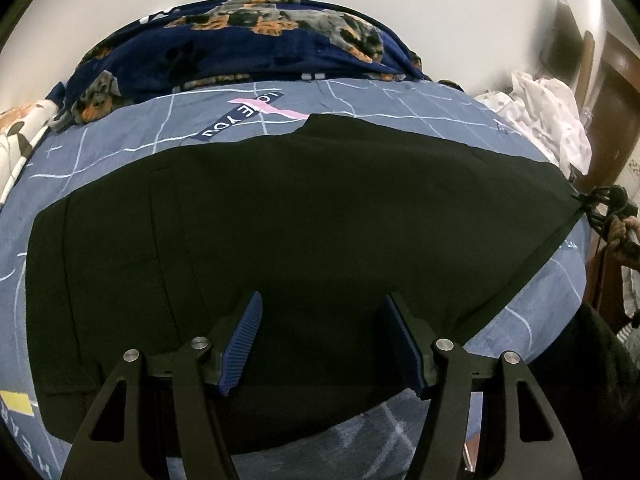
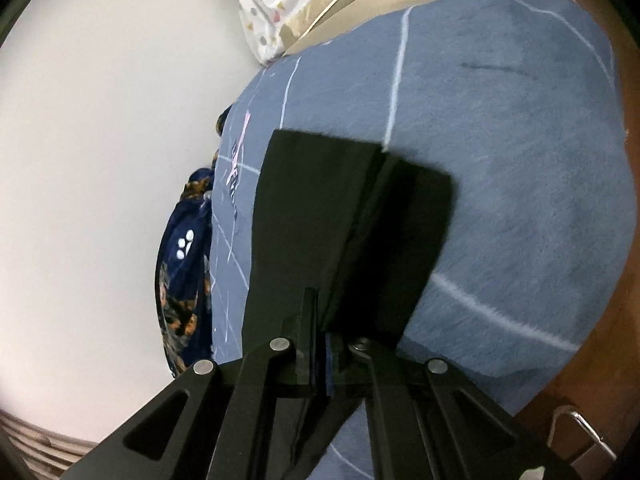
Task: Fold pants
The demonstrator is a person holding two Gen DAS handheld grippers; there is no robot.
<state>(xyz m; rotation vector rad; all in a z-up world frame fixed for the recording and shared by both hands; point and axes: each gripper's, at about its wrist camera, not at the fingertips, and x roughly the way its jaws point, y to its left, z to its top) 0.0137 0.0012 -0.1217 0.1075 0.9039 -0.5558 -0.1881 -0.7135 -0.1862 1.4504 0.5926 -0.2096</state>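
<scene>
The black pants (image 1: 288, 216) lie spread across the blue bed sheet (image 1: 120, 136), filling the middle of the left wrist view. My left gripper (image 1: 322, 340) is open just above the pants' near edge, its blue pads (image 1: 244, 340) apart and holding nothing. My right gripper (image 2: 322, 336) is shut on the pants' end (image 2: 340, 216), which is lifted and pulled taut; it also shows at the far right of the left wrist view (image 1: 608, 200), pinching the stretched corner.
A navy dog-print blanket (image 1: 240, 48) is heaped at the far side of the bed. White patterned bedding (image 1: 548, 116) lies at the right, another patterned cloth (image 1: 16, 136) at the left. A white wall is behind. Brown wooden furniture (image 1: 616, 92) stands at the right.
</scene>
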